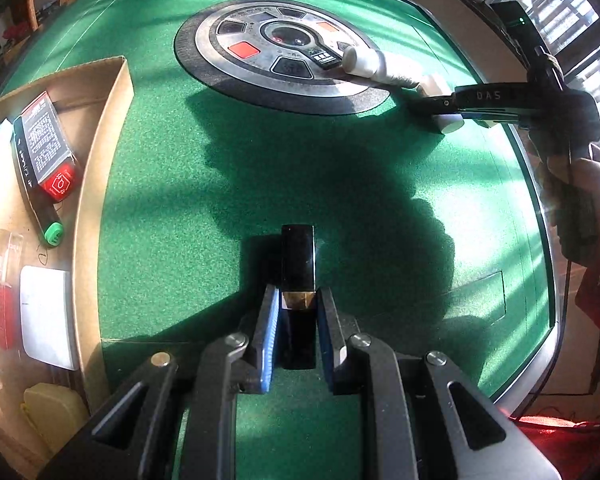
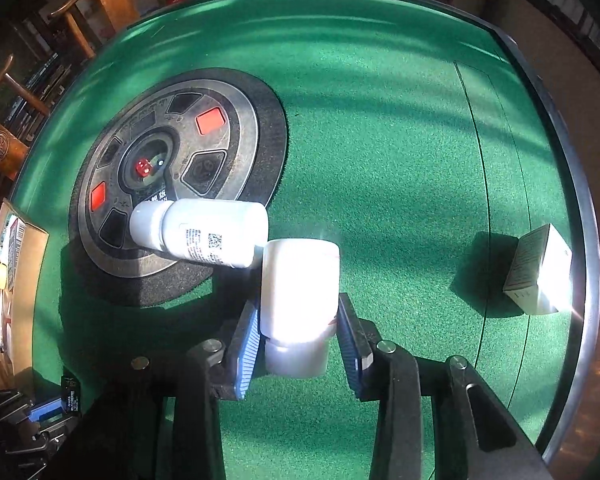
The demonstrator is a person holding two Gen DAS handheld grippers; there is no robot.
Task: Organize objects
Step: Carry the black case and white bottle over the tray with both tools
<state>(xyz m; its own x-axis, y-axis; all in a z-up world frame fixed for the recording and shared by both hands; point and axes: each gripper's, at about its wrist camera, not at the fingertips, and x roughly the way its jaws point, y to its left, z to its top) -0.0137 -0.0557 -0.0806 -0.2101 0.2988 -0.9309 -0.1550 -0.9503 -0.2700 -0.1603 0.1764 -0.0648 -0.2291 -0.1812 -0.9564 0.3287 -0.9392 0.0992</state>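
Observation:
My left gripper (image 1: 298, 300) is shut on a black lipstick tube with a gold band (image 1: 298, 264), lying on the green felt table (image 1: 204, 184). My right gripper (image 2: 300, 312) has its pads around a white bottle (image 2: 299, 288) lying on the felt with its cap toward me; a small gap shows on the right side. A second white bottle (image 2: 204, 232) lies on its side across the round dial's edge, touching the first one. The right gripper also shows in the left wrist view (image 1: 448, 108) beside both bottles (image 1: 366, 61).
A cardboard box (image 1: 100, 160) at the left holds a marker, packets and a white card. A round metal dial (image 2: 172, 168) with red buttons sits in the table's middle. A small white carton (image 2: 540, 272) stands near the right table edge.

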